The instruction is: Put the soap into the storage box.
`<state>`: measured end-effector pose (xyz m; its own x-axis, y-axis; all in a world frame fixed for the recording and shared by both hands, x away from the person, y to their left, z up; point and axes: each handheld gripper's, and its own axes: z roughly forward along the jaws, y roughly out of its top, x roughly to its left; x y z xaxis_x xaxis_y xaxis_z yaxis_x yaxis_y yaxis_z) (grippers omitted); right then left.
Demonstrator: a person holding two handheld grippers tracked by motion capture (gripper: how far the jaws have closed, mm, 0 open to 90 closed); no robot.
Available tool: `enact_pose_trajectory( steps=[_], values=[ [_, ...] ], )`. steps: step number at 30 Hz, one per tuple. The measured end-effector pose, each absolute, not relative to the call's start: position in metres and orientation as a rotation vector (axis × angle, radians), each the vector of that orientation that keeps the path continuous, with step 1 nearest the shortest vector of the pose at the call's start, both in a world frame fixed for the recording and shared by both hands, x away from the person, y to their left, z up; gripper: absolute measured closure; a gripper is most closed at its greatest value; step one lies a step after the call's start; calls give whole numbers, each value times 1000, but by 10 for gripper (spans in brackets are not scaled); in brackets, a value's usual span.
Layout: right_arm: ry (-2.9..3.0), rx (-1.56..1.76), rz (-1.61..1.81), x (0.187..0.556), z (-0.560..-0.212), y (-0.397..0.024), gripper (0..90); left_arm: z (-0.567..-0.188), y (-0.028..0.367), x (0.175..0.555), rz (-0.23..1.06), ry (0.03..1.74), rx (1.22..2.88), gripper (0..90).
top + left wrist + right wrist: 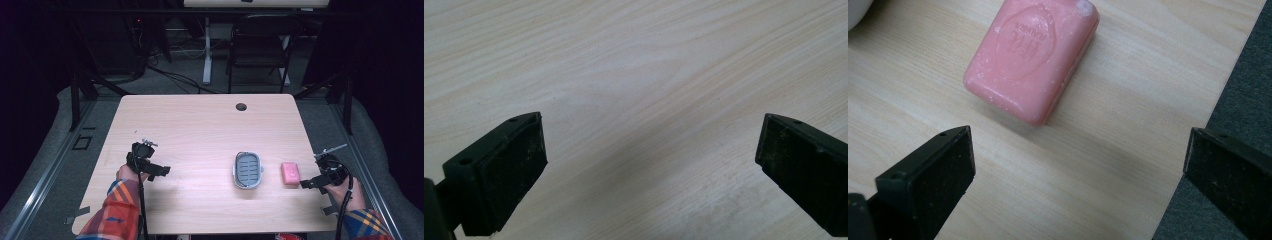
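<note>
A light wood-grain table [200, 130], with a round cable hole [241, 106] near its far edge, carries a grey soap dish [247, 170] and, just to its right but apart, a pink soap bar [290, 173] stamped with lettering too blurred to read.

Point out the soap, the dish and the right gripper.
soap [1030, 57]: right gripper view, embossed top face.
dish [247, 169]: high view, slotted grey floor.
right gripper [316, 183]: high view, between its fingertips.

Left gripper [159, 171] and right gripper [311, 184] both gape wide.
</note>
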<state>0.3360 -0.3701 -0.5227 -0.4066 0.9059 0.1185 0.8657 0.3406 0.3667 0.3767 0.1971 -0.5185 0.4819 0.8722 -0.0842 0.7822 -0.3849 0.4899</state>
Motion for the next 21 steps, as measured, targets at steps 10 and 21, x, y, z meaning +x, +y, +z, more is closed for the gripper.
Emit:
enact_pose_trajectory(
  steps=[10, 21],
  values=[
    [2512, 1647, 582, 338, -524, -365, 0, -518, 197, 375, 261, 1366, 2273, 0],
    [2530, 1620, 484, 336, -522, -360, 0, -518, 196, 374, 258, 1346, 2293, 2]
  ],
)
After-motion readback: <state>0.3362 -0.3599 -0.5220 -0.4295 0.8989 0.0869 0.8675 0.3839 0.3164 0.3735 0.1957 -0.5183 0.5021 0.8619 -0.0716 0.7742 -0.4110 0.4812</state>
